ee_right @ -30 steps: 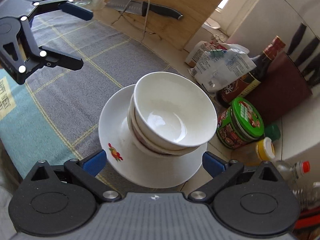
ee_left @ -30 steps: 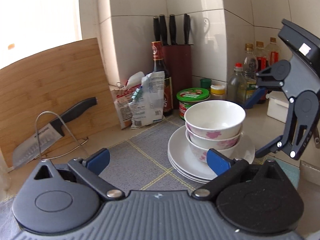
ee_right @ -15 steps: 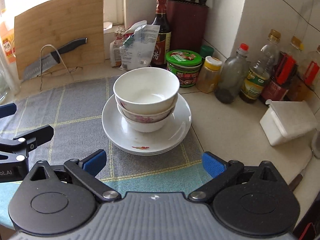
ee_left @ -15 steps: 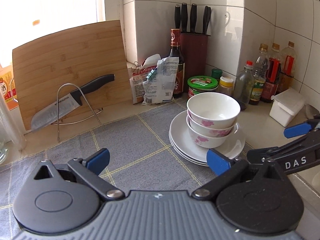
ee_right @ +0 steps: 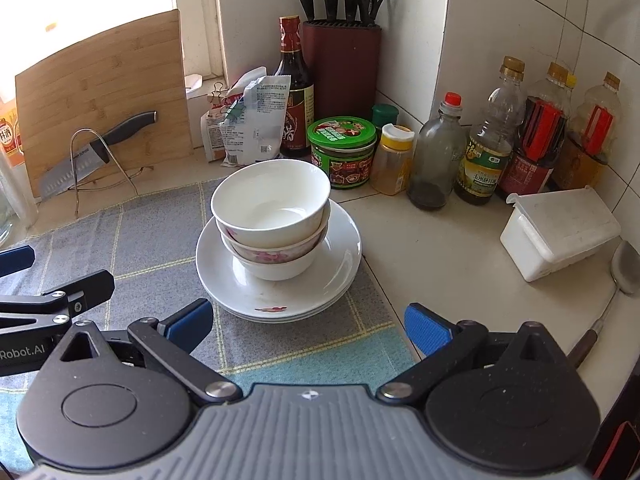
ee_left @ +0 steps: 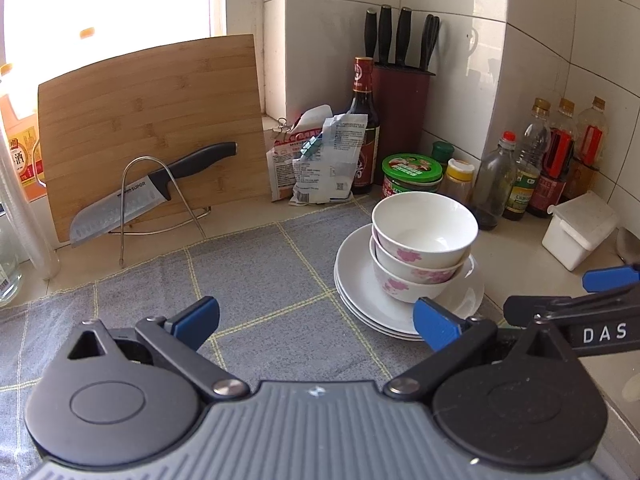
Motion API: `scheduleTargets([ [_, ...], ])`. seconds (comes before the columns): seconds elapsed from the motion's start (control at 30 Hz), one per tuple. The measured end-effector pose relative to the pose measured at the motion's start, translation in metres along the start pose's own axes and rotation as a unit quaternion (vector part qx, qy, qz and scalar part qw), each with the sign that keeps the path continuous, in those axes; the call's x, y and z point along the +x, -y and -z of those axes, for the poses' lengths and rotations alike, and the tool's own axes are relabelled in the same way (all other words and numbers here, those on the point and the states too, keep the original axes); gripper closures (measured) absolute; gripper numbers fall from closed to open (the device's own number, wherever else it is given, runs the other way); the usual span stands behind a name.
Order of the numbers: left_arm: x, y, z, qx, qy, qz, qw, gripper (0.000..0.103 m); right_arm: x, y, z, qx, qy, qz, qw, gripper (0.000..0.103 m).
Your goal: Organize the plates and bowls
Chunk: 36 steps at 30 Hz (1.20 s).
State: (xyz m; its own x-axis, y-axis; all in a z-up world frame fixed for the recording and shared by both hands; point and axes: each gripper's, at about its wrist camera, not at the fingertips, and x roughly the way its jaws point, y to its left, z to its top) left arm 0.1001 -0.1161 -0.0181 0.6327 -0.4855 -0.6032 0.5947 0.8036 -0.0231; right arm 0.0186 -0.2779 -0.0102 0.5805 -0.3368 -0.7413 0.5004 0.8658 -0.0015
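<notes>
A gray checked cloth (ee_left: 256, 272) covers the counter under both grippers. Far ahead of the left gripper (ee_left: 316, 320), a wooden cutting board (ee_left: 148, 128) leans on the wall, and a big knife (ee_left: 152, 190) rests on a wire stand in front of it. Ahead of the right gripper (ee_right: 306, 322) and a bit to its left sits a stack of white plates (ee_right: 340, 276) on the cloth. It looks like three plates, but the edges are hard to count. Nested bowls (ee_right: 276, 216) with pink flowers sit on the top plate. Behind them stands a green-lidded jar (ee_right: 343, 152). Both grippers have their blue fingers spread wide apart and hold nothing.
</notes>
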Motion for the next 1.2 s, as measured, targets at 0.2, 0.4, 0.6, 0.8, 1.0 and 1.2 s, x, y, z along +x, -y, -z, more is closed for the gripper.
scheduleTargets([
  [0.2, -0.0029, 0.0038, 0.0000, 0.001, 0.002, -0.006, 1.0000, 0.001, -0.0006, 0.0017, 0.0016, 0.005, 0.001, -0.002, 1.000, 0.000],
  [0.4, -0.0055, 0.0037, 0.0001, -0.001, 0.002, -0.012, 0.9999, 0.001, -0.0021, 0.0018, 0.0019, 0.006, 0.000, -0.002, 1.000, 0.000],
  [0.6, -0.0075, 0.0025, -0.0014, -0.002, 0.004, -0.013, 0.9999, 0.001, -0.0050, 0.0010, 0.0013, 0.005, 0.005, -0.001, 1.000, 0.000],
  [0.8, -0.0081, 0.0013, -0.0011, -0.005, 0.003, -0.012, 0.9999, 0.001, -0.0064, 0.0010, 0.0005, 0.004, 0.006, 0.000, 1.000, 0.000],
  [1.0, -0.0078, 0.0016, -0.0019, -0.005, 0.002, -0.014, 0.9999, 0.001, -0.0053, 0.0013, 0.0002, 0.005, 0.006, 0.000, 1.000, 0.000],
  [1.2, -0.0070, 0.0016, -0.0020, -0.007, 0.000, -0.015, 0.9999, 0.001, -0.0050, 0.0005, -0.0002, 0.002, 0.006, 0.004, 1.000, 0.000],
])
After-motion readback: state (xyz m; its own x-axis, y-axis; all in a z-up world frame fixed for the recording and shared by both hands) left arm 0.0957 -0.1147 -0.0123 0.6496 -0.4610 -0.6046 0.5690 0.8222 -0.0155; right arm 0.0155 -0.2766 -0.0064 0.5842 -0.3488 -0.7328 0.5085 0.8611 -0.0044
